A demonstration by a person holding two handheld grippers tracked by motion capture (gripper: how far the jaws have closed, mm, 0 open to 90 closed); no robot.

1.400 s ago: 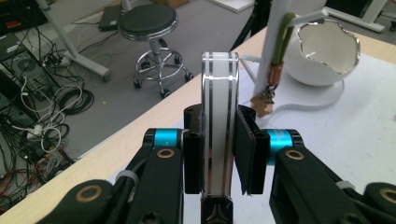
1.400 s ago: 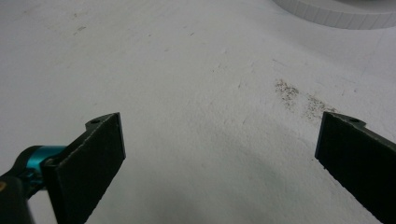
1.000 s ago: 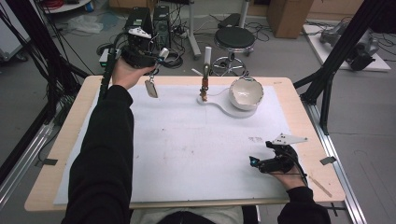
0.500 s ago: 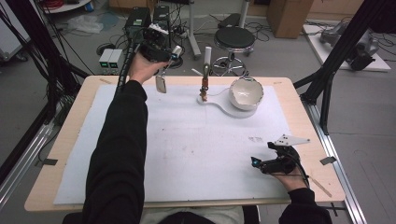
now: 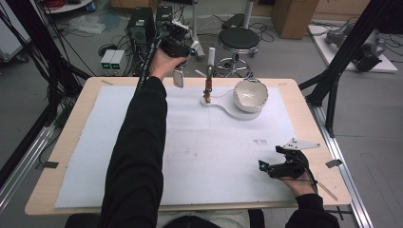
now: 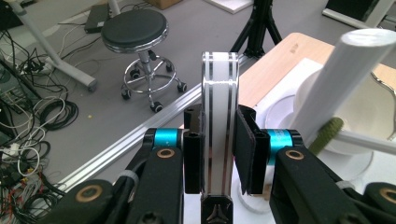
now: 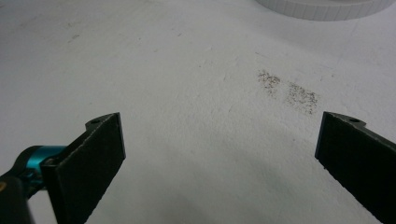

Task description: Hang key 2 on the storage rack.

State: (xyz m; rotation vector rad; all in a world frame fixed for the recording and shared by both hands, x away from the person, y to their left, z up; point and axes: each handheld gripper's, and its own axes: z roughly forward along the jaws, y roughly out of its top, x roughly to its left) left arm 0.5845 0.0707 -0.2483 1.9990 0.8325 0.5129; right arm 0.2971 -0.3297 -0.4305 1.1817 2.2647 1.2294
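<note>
Since a second ago the left arm has stretched farther across the bench, carrying its load toward the far edge, while the right hand has stayed put.

Nearest, at the near right of the bench (image 5: 71, 156), the right claw (image 5: 278, 159) rests low over the white mat (image 5: 214, 152), its jaws spread wide and empty.

Far across, the left claw (image 5: 183, 57) is raised over the far edge, left of centre, clenched on a flat white paddle-shaped tool with silver edging (image 6: 218, 126). The tool's long axis hangs roughly downward from the claw.

Just right of it stands an upright stand with a white peg (image 5: 209, 78), and farther right a white bowl (image 5: 250, 94) sits on a white base. The left hand is much the nearer to these. Open mat lies near and left; beyond the far edge the bench ends above a floor with a black stool (image 6: 135, 30).
</note>
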